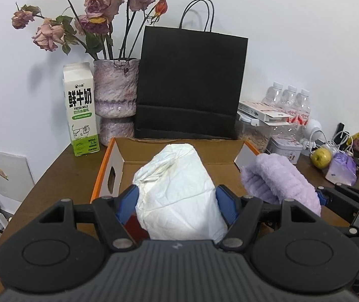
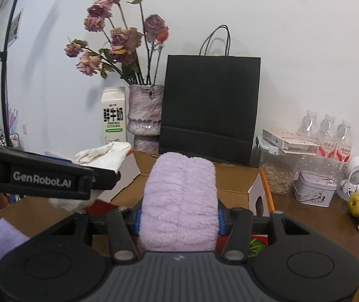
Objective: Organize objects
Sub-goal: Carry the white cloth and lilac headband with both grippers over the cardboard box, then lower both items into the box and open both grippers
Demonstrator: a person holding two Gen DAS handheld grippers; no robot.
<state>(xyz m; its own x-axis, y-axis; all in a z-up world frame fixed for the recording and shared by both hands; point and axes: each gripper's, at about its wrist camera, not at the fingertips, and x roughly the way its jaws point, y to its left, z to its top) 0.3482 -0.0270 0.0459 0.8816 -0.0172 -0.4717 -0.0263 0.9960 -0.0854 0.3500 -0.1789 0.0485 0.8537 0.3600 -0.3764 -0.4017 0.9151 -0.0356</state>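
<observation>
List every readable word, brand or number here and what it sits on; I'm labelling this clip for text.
"鲜牛奶", "FRESH MILK", "3.3": front of the milk carton.
"GenRobot.AI": side of the left gripper, seen from the right wrist.
Red labels on the water bottles: characters too blurred to read.
Flat box, lilac tin, white booklet at the left edge: print too small to read.

A black paper bag [image 1: 190,80] stands upright at the far wall, with a vase of dried roses [image 1: 116,88] just left of it and a milk carton [image 1: 80,110] further left. On the right of the tabletop [image 1: 53,176] stand three water bottles [image 1: 290,100], a tin [image 1: 284,148] and a green apple [image 1: 321,157].
</observation>
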